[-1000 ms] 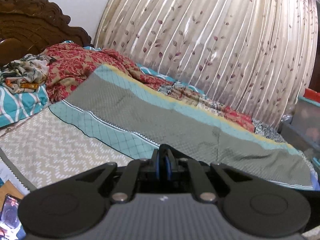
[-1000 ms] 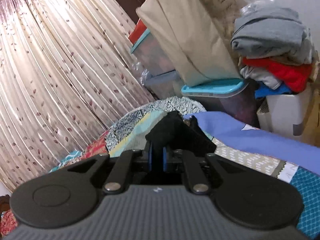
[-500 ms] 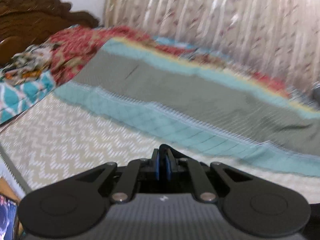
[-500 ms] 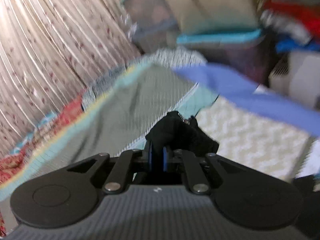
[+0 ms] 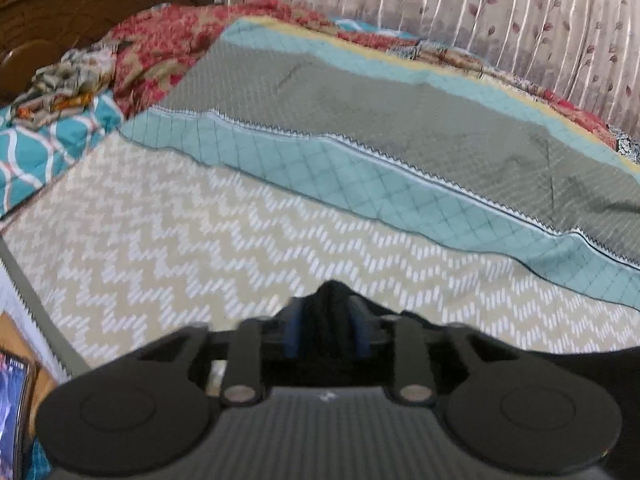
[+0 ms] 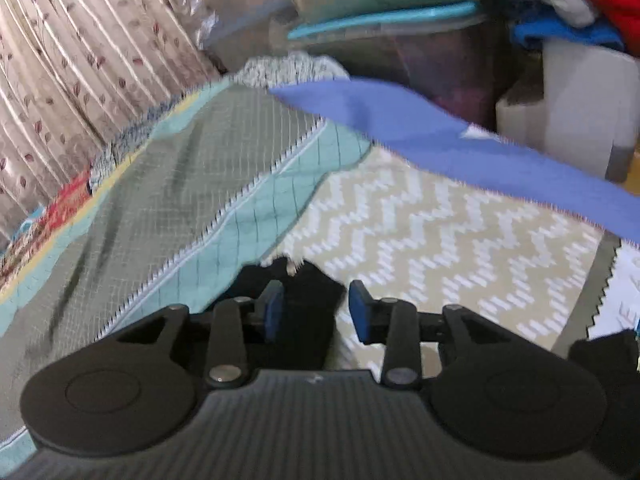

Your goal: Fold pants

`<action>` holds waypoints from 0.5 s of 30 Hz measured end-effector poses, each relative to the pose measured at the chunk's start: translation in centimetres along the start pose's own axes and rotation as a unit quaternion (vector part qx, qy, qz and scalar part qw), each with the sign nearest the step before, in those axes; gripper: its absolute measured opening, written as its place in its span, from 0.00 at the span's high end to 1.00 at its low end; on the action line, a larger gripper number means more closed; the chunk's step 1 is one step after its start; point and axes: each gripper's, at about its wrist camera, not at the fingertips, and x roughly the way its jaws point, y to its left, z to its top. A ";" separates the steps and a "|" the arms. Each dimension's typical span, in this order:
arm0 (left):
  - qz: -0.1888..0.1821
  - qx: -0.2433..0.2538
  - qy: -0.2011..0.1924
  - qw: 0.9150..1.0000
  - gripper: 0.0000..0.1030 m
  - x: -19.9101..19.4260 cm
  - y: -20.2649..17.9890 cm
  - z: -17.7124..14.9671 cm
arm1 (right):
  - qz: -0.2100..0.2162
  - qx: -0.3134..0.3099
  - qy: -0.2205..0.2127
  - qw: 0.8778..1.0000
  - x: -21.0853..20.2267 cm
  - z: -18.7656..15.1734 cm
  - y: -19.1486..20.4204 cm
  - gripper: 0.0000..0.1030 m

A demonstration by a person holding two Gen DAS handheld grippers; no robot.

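Left gripper (image 5: pixel 326 334) jaws part-open, black pants (image 5: pixel 329 308) bunched between the pads; whether they still pinch, I can't tell. Right gripper (image 6: pixel 314 314) spread wide, pants (image 6: pixel 306 308) lying loose between the fingers on the zigzag sheet (image 6: pixel 432 224). Beyond, teal quilt (image 5: pixel 400 128), then curtain (image 5: pixel 520 16).

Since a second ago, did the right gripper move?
Yes. The right gripper tipped down toward the zigzag bedspread; the stacked storage boxes slid up the view. It also opened.
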 end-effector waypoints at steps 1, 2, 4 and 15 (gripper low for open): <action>-0.006 0.002 0.001 1.000 0.63 -0.6 0.2 -0.2 | -0.003 -0.005 0.014 1.000 0.3 -0.4 0.0 0.61; -0.011 0.007 0.000 1.000 0.58 -1.2 0.3 -0.4 | -0.009 -0.008 0.027 1.000 0.7 -0.7 -0.1 0.61; -0.025 0.018 -0.002 1.000 0.53 -3.1 0.9 -0.8 | -0.004 0.000 0.038 0.999 0.5 -1.6 -0.1 0.61; -0.036 0.056 0.049 0.997 0.43 -9.3 5.9 -6.7 | 0.130 -0.108 0.062 0.984 -7.9 -9.9 5.5 0.59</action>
